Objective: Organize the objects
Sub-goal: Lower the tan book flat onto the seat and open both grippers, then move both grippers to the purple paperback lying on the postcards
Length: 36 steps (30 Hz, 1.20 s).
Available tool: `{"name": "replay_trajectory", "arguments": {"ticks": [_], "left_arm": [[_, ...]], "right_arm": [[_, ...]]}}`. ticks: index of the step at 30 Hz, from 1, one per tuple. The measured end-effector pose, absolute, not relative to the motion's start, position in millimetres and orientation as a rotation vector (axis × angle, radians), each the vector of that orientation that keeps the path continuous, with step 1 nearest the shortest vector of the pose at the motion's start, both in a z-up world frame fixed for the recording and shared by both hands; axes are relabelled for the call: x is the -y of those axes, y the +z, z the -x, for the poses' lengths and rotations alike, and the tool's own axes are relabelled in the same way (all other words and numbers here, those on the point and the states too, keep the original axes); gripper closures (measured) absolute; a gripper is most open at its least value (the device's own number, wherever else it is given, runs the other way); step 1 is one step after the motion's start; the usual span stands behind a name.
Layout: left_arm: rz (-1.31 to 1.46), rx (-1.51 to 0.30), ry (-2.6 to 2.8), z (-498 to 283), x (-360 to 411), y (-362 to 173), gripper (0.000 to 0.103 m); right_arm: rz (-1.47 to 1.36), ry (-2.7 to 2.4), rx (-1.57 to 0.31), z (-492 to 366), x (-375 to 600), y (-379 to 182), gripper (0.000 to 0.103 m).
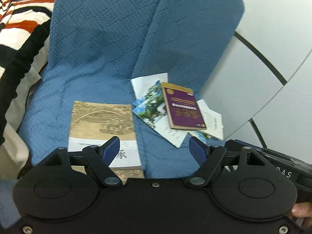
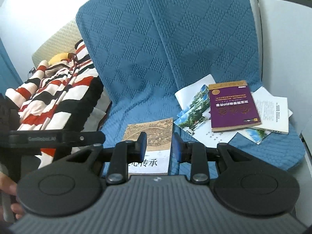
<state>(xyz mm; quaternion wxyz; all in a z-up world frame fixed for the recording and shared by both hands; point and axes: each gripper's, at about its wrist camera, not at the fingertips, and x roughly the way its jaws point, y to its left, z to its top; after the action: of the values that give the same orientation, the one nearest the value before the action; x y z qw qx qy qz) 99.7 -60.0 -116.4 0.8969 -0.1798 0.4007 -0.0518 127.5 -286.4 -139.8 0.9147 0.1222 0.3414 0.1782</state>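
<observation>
Both grippers, left gripper [image 1: 154,150] and right gripper [image 2: 159,146], hover wide open and empty over the tan landscape-cover paperback [image 2: 151,146] (purple hardback [image 2: 233,107] lies right of it), likely the next pick.

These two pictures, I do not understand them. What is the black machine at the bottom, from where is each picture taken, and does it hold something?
No robot here: a person holds one two-finger gripper in each hand. Each picture comes from a camera on a gripper, looking along its fingers. The left gripper and right gripper are both open and hold nothing. On the blue sofa cover lie a beige book alone and a purple book on top of loose leaflets. A striped blanket lies at the left.
</observation>
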Motion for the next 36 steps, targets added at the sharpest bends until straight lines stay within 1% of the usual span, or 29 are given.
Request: {"name": "replay_trajectory", "arguments": {"ticks": [7, 12, 17, 19, 23, 24, 25, 26, 27, 28, 29, 36], "left_arm": [[0.307, -0.788, -0.118, -74.6, 92.3, -101.2, 0.026], [0.328, -0.758, -0.116, -60.9, 100.9, -93.4, 0.023], [0.359, -0.736, -0.146, -47.2, 108.6, -89.3, 0.013], [0.366, -0.739, -0.153, -43.4, 113.2, -90.1, 0.011], [0.367, -0.733, -0.173, -38.4, 120.8, -90.7, 0.001], [0.361, -0.732, -0.177, -37.9, 122.7, -89.8, 0.001], [0.349, -0.731, -0.178, -38.1, 125.3, -89.0, 0.001], [0.334, -0.731, -0.172, -38.3, 127.9, -87.7, 0.001], [0.326, -0.725, -0.169, -38.1, 130.1, -86.6, 0.001], [0.324, -0.718, -0.171, -38.0, 131.8, -85.7, 0.001], [0.328, -0.717, -0.176, -38.6, 132.5, -85.5, 0.001], [0.337, -0.725, -0.186, -44.5, 144.8, -88.9, 0.001]], "right_arm": [[-0.247, 0.354, -0.692, -97.2, 297.4, -138.3, 0.070], [-0.238, 0.325, -0.697, -78.9, 303.7, -141.1, 0.070], [-0.258, 0.298, -0.697, -66.2, 314.4, -142.0, 0.070], [-0.266, 0.289, -0.701, -63.1, 317.8, -143.4, 0.070], [-0.257, 0.259, -0.697, -58.9, 322.6, -144.5, 0.070], [-0.254, 0.249, -0.697, -58.0, 324.2, -144.7, 0.069], [-0.250, 0.241, -0.694, -57.4, 326.1, -144.6, 0.056], [-0.246, 0.238, -0.690, -56.4, 328.1, -144.6, 0.034], [-0.240, 0.227, -0.683, -55.6, 330.0, -144.4, 0.021], [-0.237, 0.212, -0.671, -54.4, 332.2, -144.2, 0.012], [-0.234, 0.202, -0.660, -52.8, 334.1, -144.5, 0.015], [-0.247, 0.190, -0.683, -54.3, 348.3, -148.6, 0.014]]}}
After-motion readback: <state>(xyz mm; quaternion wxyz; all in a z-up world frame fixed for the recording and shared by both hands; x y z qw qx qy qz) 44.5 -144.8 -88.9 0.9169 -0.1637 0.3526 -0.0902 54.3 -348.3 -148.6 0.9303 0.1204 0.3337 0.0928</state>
